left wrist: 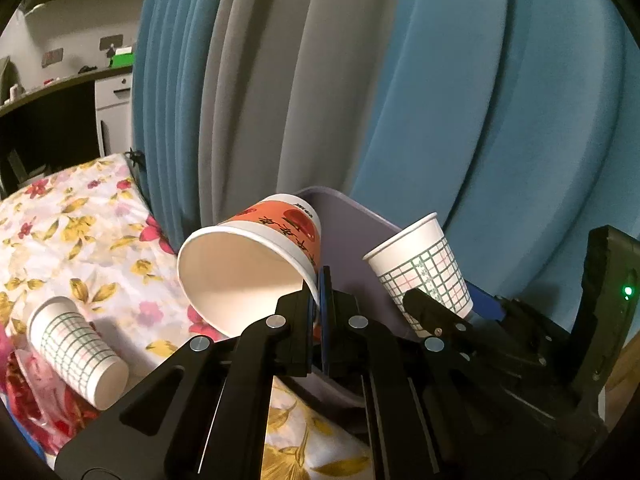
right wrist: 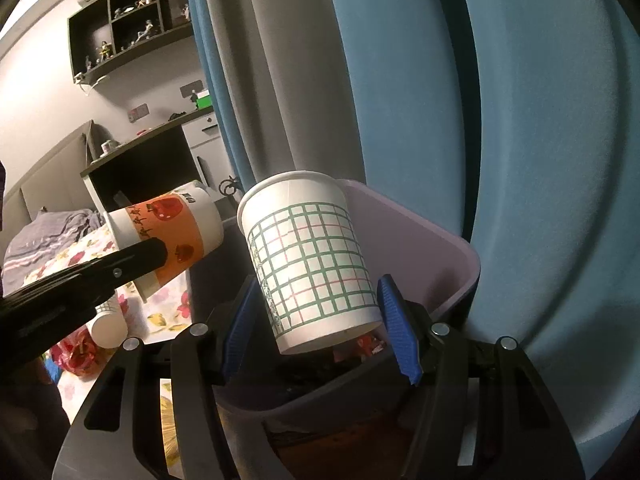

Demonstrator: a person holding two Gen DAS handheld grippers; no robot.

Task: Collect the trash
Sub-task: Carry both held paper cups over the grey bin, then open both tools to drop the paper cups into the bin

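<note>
Two hand-held grippers over a bedside waste bin. The left gripper is pinched tight on the wall of an orange-printed paper cup, one pad inside the mouth and one outside, so the cup hangs sideways with its opening toward the left wrist camera; a rim pinch of this kind probably suits a cup lying on its side, since only the thin wall need fit between the pads. The right gripper grips a green-checked paper cup across its body near the base, the blue pads standing at a middling width set by the cup itself, mouth upward and slightly tilted.

Both cups are carried at the lilac waste bin, which stands against the blue and grey curtain beside the floral bedspread. The checked cup sits directly above the bin's opening; the orange cup is just beside the rim, not yet over it. The bin already holds dark matter and some reddish wrappers (contents too shadowed to identify).

A second checked cup lies on its side on the bedspread, beside a red wrapper, both apparently uncollected.
</note>
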